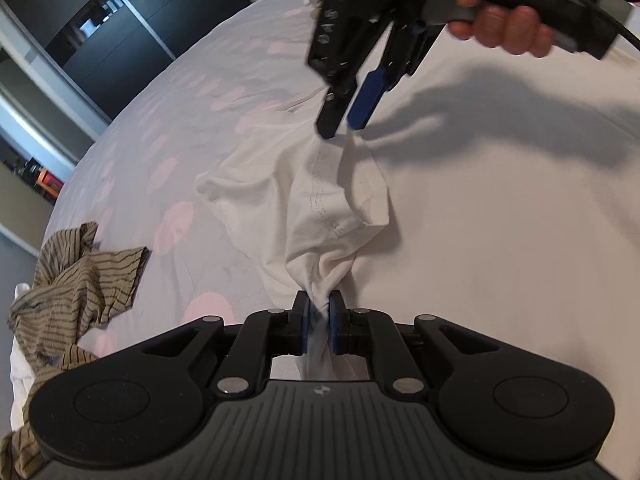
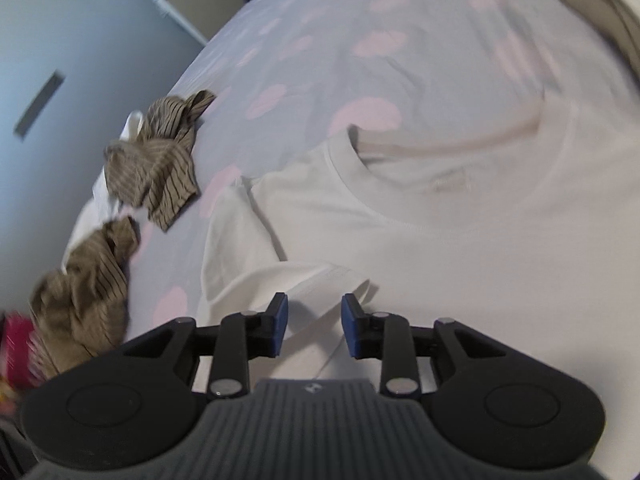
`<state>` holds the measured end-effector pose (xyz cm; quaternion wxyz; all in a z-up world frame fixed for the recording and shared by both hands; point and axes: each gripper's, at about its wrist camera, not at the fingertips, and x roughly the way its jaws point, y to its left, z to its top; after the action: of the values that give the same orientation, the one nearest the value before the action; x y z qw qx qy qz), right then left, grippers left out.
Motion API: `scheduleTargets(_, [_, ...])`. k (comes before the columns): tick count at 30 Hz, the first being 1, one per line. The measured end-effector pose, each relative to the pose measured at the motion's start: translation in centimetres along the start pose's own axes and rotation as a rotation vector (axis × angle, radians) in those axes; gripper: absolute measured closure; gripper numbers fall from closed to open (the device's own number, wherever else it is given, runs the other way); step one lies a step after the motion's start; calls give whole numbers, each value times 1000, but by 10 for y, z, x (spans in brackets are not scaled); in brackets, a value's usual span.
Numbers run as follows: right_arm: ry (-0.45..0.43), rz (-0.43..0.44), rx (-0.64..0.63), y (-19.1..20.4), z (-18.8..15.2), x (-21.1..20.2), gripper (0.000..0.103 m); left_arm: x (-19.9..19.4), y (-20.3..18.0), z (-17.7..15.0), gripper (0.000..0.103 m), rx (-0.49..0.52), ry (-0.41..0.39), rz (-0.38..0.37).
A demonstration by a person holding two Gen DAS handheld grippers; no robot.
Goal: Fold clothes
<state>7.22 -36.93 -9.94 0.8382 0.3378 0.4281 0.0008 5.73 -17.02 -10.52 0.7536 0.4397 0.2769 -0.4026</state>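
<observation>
Left tool (image 1: 319,312) clenched on a bunched corner of the white T-shirt (image 1: 320,200) on the bed (image 1: 500,220); right tool (image 2: 314,322) released, jaws apart over the sleeve. Best keep that pinch taut while regripping the hem squarely.

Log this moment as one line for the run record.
task: fold clothes | left gripper: shut on white T-shirt | right gripper: open above sleeve | striped garment: untouched on bed
</observation>
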Motion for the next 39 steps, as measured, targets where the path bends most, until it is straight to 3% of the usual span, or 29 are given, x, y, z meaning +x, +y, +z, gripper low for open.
scheduleTargets(4, [28,46,123,-12,-4,11,70,2,2,0,96,-11,9,0])
scheduleTargets(9, [48,207,257,-19,-10,14,69,5,3,1,96,-20,14,1])
scheduleTargets(15, [115,285,240,-6,-30,17,56,4,3,2,96,-25,21,-1])
scheduleTargets(21, [138,328,142,22,-42,8,54,4,1,3,96,-19,21,6])
scheduleTargets(23, [136,297,73,35,-44,5,67,3,0,3,96,-20,26,15])
scheduleTargets(24, [138,276,37,41,-46,4,93,3,1,3,95,-22,31,24])
scheduleTargets(25, [143,255,26,41,-48,3,100,3,1,3,95,-26,36,30])
scheduleTargets(30, [207,130,-10,37,-60,1,101,1,5,-1,95,-51,51,18])
scheduleTargets(33, [222,73,-7,26,-67,4,101,7,7,-6,95,-61,104,5])
scheduleTargets(35, [253,74,13,17,-70,6,100,5,12,-7,95,-84,113,-10])
scheduleTargets(38, [266,44,-2,15,-67,-1,93,-5,23,-5,92,-122,134,-35])
scheduleTargets(39, [263,27,-19,16,-65,-5,85,-8,29,-4,86,-144,142,-48])
